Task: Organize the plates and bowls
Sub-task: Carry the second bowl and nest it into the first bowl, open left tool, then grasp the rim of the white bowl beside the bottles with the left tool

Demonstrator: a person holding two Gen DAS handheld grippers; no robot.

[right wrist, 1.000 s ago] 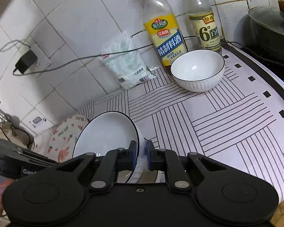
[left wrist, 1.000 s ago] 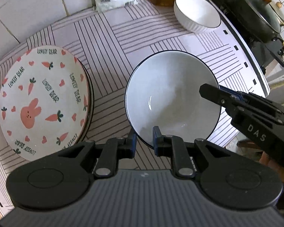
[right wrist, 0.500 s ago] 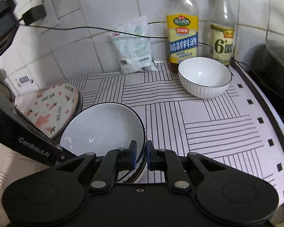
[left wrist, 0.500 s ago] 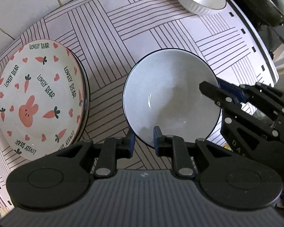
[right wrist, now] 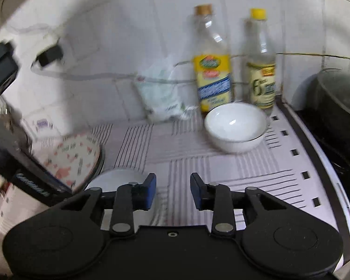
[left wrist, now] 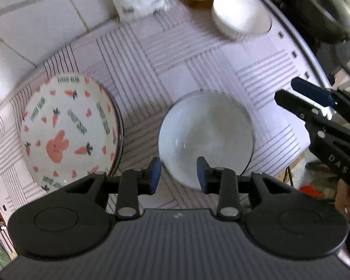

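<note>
A white bowl with a dark rim (left wrist: 206,135) sits on the striped mat, just ahead of my open left gripper (left wrist: 178,175). In the right wrist view only its edge (right wrist: 119,178) shows, left of my open right gripper (right wrist: 172,190). The right gripper (left wrist: 315,107) is also in the left wrist view, to the right of the bowl and apart from it. A rabbit-and-carrot plate (left wrist: 67,130) lies on a stack at the left (right wrist: 74,158). A second white bowl (left wrist: 241,16) stands at the back (right wrist: 236,126).
Two bottles (right wrist: 212,65) (right wrist: 261,63) and a white bag (right wrist: 161,93) stand against the tiled wall. A dark lidded pot (right wrist: 338,107) sits on the stove at the right. The mat's right edge (left wrist: 315,53) borders the stove.
Both grippers have opened and let go of the dark-rimmed bowl, which now rests on the mat. Both have pulled back from it; the right one moved right.
</note>
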